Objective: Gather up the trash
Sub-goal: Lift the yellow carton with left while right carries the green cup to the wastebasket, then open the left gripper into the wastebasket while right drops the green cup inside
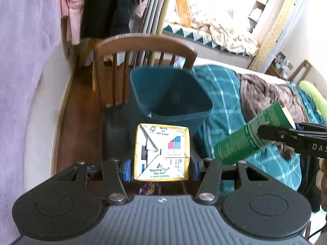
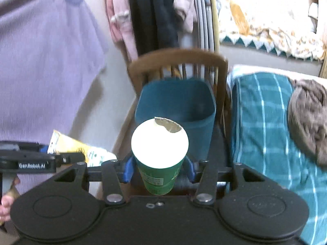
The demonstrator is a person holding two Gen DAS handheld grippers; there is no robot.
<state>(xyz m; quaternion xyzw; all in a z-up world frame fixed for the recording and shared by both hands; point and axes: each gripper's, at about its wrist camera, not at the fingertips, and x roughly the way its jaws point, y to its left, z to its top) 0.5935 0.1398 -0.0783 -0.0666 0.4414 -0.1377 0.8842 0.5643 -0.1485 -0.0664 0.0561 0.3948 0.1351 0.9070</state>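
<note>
Left wrist: square yellow carton

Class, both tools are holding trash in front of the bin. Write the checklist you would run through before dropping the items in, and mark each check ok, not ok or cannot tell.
1. Left tool gripping the yellow Tetra Pak carton: ok.
2. Right tool gripping the green paper cup: ok.
3. Teal trash bin open, no lid: ok.
4. Bin has room inside: ok, looks nearly empty.
5. Carton and cup directly above the opening: not ok, both sit short of the near rim.
6. Cup empty of liquid: cannot tell, a foil lid covers most of its top.
</note>
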